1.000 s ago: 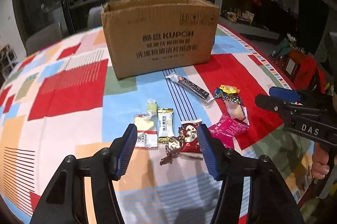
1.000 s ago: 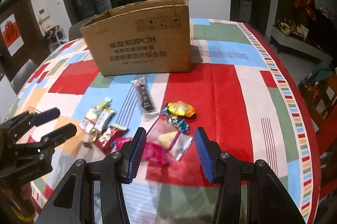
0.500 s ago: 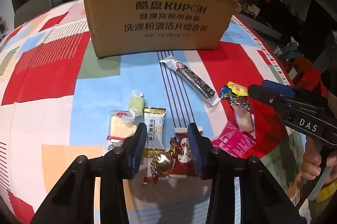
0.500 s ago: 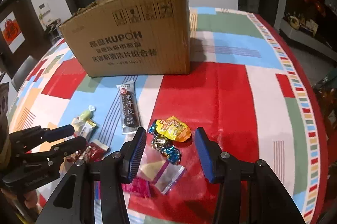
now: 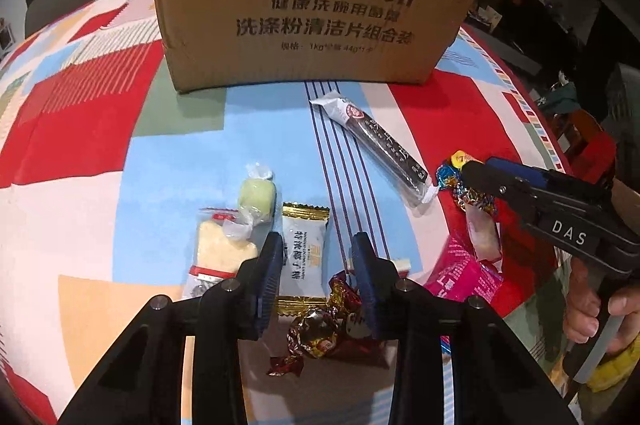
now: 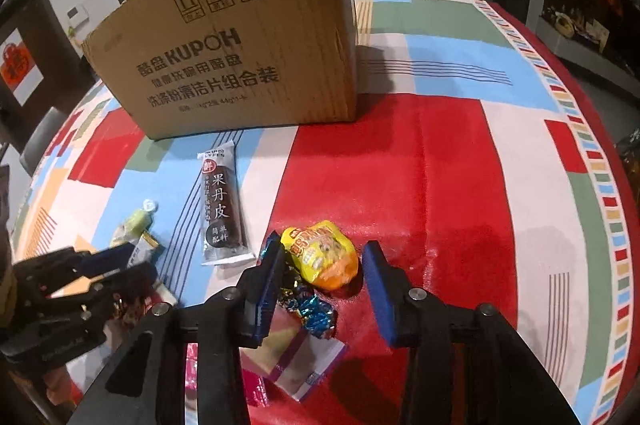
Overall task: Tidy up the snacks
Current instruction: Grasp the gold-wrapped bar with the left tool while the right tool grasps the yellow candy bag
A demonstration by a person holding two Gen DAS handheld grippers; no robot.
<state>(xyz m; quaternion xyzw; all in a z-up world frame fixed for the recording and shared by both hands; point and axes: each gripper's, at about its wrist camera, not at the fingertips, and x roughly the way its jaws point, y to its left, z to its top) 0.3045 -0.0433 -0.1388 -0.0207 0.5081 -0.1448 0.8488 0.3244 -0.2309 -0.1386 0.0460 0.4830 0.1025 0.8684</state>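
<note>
Several wrapped snacks lie on the patchwork tablecloth (image 5: 80,145) in front of a brown cardboard box (image 5: 312,9). My left gripper (image 5: 318,261) hangs low over a white packet with gold ends (image 5: 302,257). Its jaws are closing with the packet between them, and a gap shows on the packet's right side. My right gripper (image 6: 322,267) straddles a yellow-orange packet (image 6: 324,257). Its jaws are closing too, and the pads are not pressing on it. A long dark bar (image 6: 222,209) lies between the snacks and the box (image 6: 240,65).
A green sweet (image 5: 256,197) and a cream wafer packet (image 5: 220,249) lie left of the white packet. A gold-foil candy (image 5: 316,329) and a pink packet (image 5: 464,277) lie nearer me. Blue-foil candies (image 6: 312,309) sit under the right gripper. A hand (image 5: 592,309) holds the right tool.
Both grippers have come down and forward onto the snacks, so the box looms larger. Both pairs of jaws have narrowed, the left around the white packet and the right around the yellow-orange one.
</note>
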